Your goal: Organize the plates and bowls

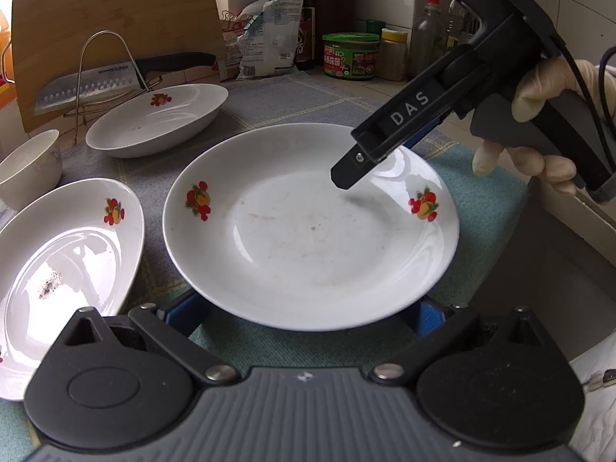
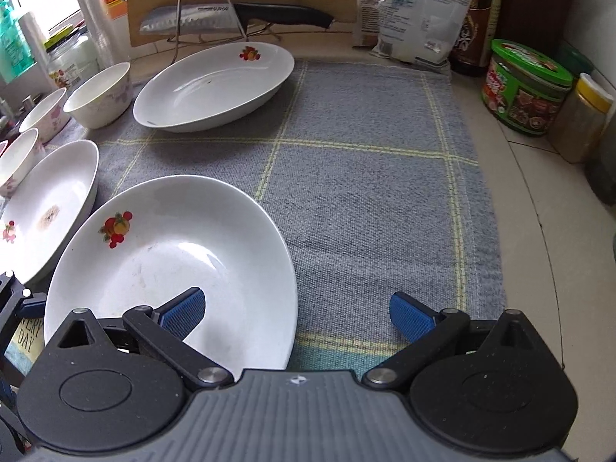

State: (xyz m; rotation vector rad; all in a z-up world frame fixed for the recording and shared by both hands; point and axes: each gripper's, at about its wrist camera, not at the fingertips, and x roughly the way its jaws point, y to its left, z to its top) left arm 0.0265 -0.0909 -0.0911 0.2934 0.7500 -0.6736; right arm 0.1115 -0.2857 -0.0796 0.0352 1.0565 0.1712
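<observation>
The round white ceramic plate with red fruit prints (image 1: 308,231) lay on the grey checked cloth mat (image 2: 365,192), its near rim between the spread blue pads of the left gripper (image 1: 308,315), which was released and touched nothing that could be seen. The right gripper (image 2: 296,312), held in a gloved hand (image 1: 539,123), hovered over the plate's far right rim with its jaws wide apart and empty; its left pad hung above the plate, the right one over the mat. A white oval dish (image 1: 65,254) sat just left of the plate, another oval dish (image 2: 215,84) lay farther back, and small white bowls (image 2: 100,94) stood at the left edge
</observation>
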